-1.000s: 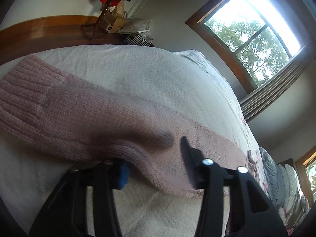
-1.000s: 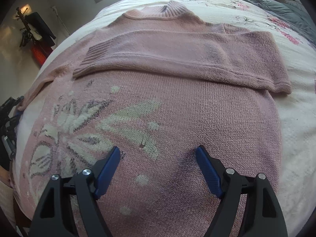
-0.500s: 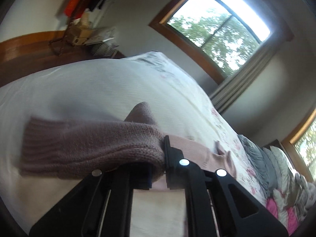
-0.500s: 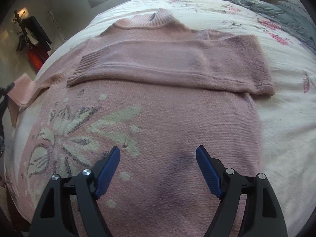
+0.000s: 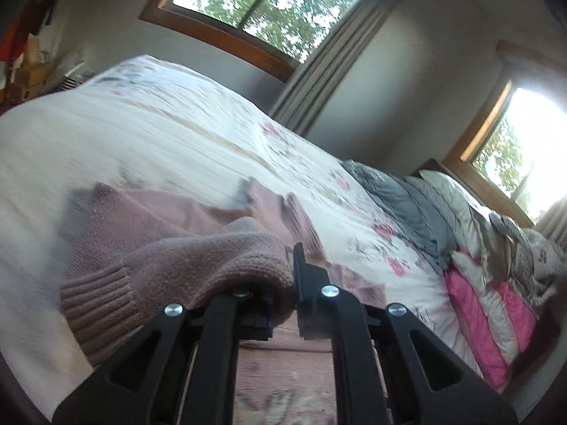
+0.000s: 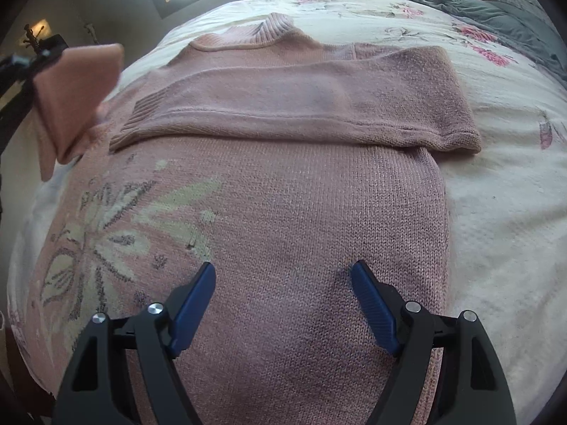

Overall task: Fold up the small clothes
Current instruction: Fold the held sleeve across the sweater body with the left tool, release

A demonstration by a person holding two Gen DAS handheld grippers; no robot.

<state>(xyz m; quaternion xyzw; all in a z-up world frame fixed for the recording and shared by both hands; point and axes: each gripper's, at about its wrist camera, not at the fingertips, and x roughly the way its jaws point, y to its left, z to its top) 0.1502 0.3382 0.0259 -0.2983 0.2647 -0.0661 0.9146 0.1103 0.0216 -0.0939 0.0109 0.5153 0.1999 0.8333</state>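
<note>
While the pink knitted sweater [image 6: 269, 191] lay spread front-up on the cream quilted bedspread with pink flower prints [image 6: 496, 212], its loose stocking-stitch body carried a pale green and grey flower motif [image 6: 117, 233] worked into the yarn on one side. One long sleeve [image 6: 294, 106] was folded flat across the chest, ending in a ribbed cuff, and a ribbed round collar stood at the far edge. The other sleeve [image 5: 170, 262] was raised off the bed, its thick fuzzy knit bunched and draped over the left gripper [image 5: 283, 283], whose black plastic jaws were closed tight on the fabric; the ribbed cuff hung down to the side. In the right wrist view that lifted sleeve showed as a blurred pink fold at the left edge, above the sweater's shoulder. The right gripper [image 6: 283, 304] hovered low over the lower body of the sweater with its blue ridged pads [image 6: 372, 308] wide apart, holding nothing. Beyond the sweater a crumpled grey blanket [image 5: 400, 198] lay on the bed, with pale cushions and a pink-and-white striped quilt [image 5: 489, 311] heaped beside it. Two wooden-framed windows [image 5: 269, 3] with grey curtains showed green trees outside.
</note>
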